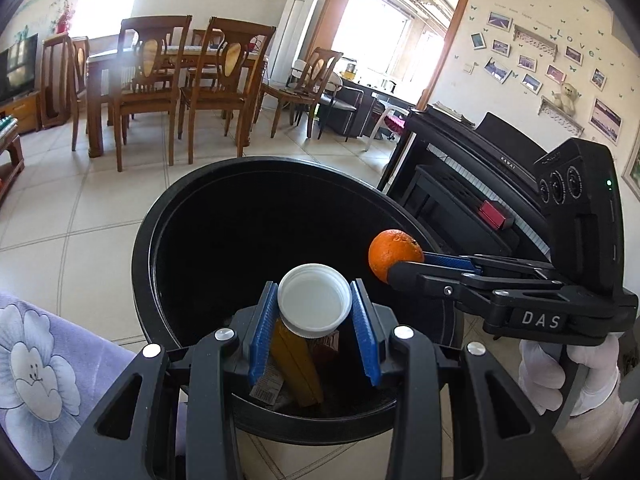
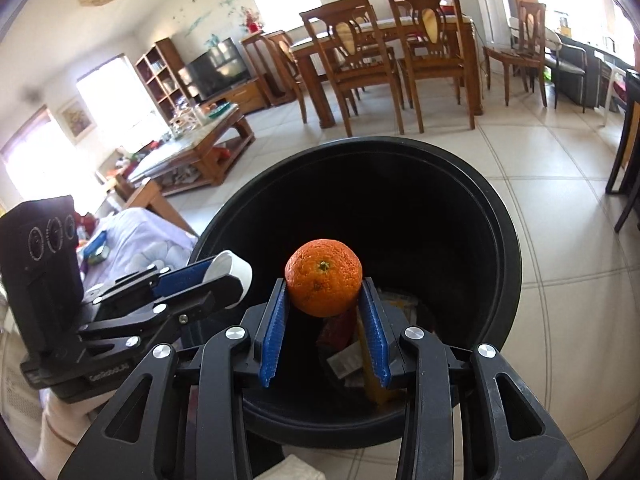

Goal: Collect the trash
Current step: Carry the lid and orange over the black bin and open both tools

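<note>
Over the black bin [image 1: 256, 184], left gripper [image 1: 314, 308] clamps the white cap [image 1: 312, 300], right gripper [image 2: 324, 300] clamps the orange [image 2: 323, 276]; only left view shows the white-gloved hand [image 1: 576, 372].

This is a home, an open living and dining room with a pale tiled floor [image 2: 540, 152]. A wooden dining table [image 2: 384, 36] ringed by carved wooden chairs [image 1: 216, 80] stands in the middle, and a television [image 2: 218, 66] on a low wooden cabinet, a bookshelf [image 2: 160, 76] and a cluttered coffee table [image 2: 200, 144] fill the sitting end. A black upright piano [image 1: 480, 184], a wall of small framed photos [image 1: 532, 64] with a teddy bear [image 1: 566, 96] on a shelf, and a flowered lilac bedspread [image 1: 48, 360] add to the lived-in look.
</note>
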Demonstrator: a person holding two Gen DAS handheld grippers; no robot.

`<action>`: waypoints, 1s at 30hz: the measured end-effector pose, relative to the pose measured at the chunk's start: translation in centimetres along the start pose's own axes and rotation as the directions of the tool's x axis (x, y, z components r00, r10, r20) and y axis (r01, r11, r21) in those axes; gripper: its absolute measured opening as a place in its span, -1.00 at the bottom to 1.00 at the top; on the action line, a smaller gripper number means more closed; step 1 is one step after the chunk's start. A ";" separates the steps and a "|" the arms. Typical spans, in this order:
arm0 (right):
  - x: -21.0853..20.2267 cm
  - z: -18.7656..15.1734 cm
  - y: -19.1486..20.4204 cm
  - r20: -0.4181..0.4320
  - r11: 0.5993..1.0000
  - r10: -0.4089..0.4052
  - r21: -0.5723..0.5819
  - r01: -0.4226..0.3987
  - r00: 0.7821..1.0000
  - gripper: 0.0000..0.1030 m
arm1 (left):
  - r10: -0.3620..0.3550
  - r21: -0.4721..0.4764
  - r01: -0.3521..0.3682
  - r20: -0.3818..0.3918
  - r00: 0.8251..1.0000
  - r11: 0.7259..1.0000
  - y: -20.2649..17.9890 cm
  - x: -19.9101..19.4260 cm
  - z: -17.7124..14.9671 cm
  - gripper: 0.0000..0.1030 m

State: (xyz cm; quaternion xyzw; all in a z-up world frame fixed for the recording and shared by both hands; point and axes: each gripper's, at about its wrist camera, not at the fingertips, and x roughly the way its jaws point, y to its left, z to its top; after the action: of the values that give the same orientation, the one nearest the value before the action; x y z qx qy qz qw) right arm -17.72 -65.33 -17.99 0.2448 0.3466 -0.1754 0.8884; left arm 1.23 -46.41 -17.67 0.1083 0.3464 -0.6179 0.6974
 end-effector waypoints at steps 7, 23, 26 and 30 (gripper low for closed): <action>0.4 0.0 -0.3 -0.019 1.000 -0.006 0.014 0.006 1.000 -0.29 | 0.034 0.026 -0.033 -0.024 0.999 0.999 -0.6 1.1 0.0 -0.27; 1.5 -0.1 0.8 -0.032 0.999 -0.030 0.012 0.030 0.999 -0.28 | 0.071 0.049 -0.070 -0.034 0.997 0.996 -1.4 1.9 0.0 -0.25; 1.5 -0.2 0.6 -0.035 0.999 -0.032 0.021 0.033 0.999 -0.27 | 0.077 0.048 -0.076 -0.035 0.996 0.996 -1.6 1.8 -0.1 -0.24; 1.3 -0.1 0.7 -0.025 0.999 -0.032 0.026 0.033 0.999 -0.06 | 0.082 0.047 -0.080 -0.028 0.996 0.996 -1.6 1.6 0.0 -0.22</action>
State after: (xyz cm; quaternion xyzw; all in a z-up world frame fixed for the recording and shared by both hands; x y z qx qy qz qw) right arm -16.59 -64.87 -18.76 0.2528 0.3592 -0.1914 0.8777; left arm -0.28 -47.97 -18.20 0.1472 0.3378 -0.5952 0.7141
